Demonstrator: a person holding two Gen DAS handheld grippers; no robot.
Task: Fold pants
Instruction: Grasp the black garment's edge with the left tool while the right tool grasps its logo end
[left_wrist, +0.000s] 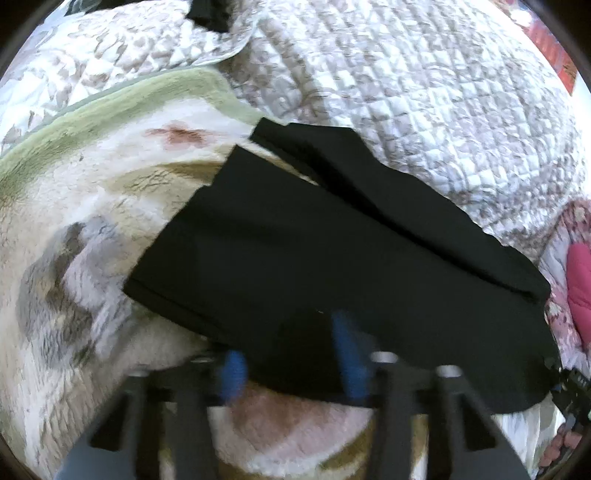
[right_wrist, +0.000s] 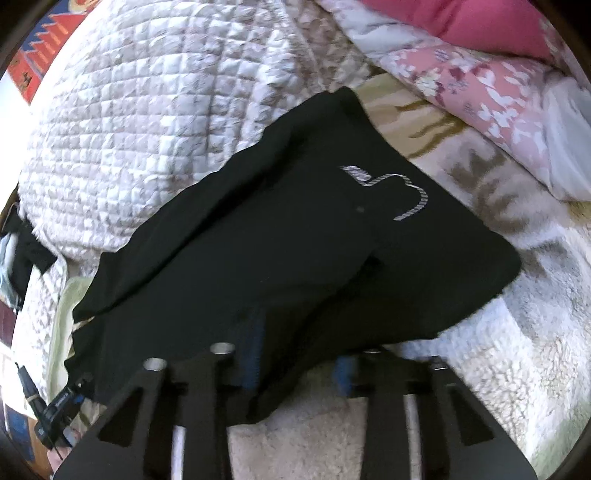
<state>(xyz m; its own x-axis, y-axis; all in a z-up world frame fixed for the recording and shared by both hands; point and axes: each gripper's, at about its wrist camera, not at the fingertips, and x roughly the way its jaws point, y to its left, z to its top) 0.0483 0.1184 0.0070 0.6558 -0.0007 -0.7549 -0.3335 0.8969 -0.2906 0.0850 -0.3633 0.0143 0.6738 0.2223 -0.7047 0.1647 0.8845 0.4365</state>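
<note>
Both grippers, left (left_wrist: 291, 354) and right (right_wrist: 299, 362), wide apart over black pants (left_wrist: 314, 251); no legible writing.

I'm working in a home bedroom, on a made-up bed: a quilted grey-and-white bedspread (left_wrist: 424, 103) covers it, a fleecy patterned blanket (left_wrist: 74, 229) lies over that, and pink floral bedding (right_wrist: 480, 88) with a pink cushion (right_wrist: 461, 22) is bunched at one side.
</note>
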